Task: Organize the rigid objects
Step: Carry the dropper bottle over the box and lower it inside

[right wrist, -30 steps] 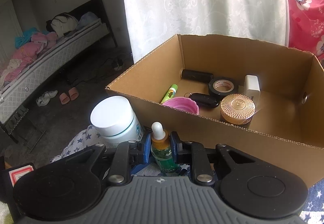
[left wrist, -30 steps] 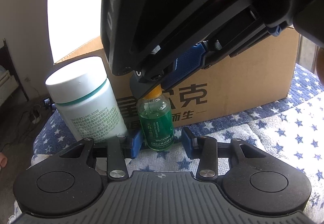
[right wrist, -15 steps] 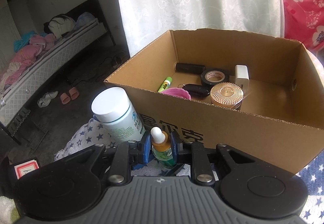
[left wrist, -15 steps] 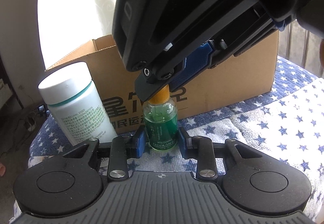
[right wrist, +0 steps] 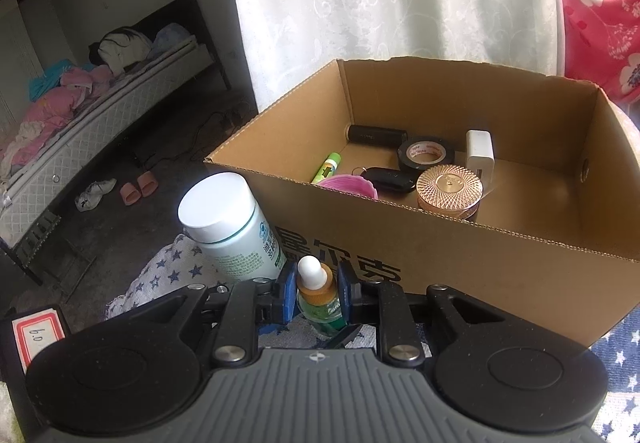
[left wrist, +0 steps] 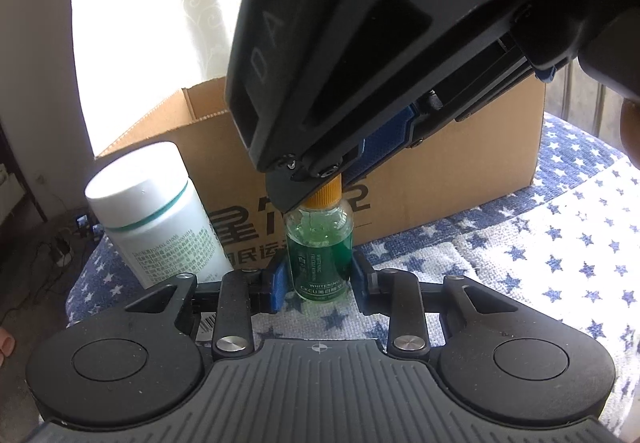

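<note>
Both claws are on the green dropper bottle, which stands upright on the star-print cloth just in front of the cardboard box. Your right claw pinches its orange collar from above; your left claw brackets the body low down, pads at or just off the glass, so I can't tell if it grips. My read: you're at the pick-up step, and next is to release the left, lift straight up to clear the box's near wall, then drop it into free floor space. The white pill bottle sits just beside it, so watch the left finger. Only the right view shows the box contents: tape roll, white charger, rose-gold jar, car key. Only the left view shows the bottle's label and liquid level.
</note>
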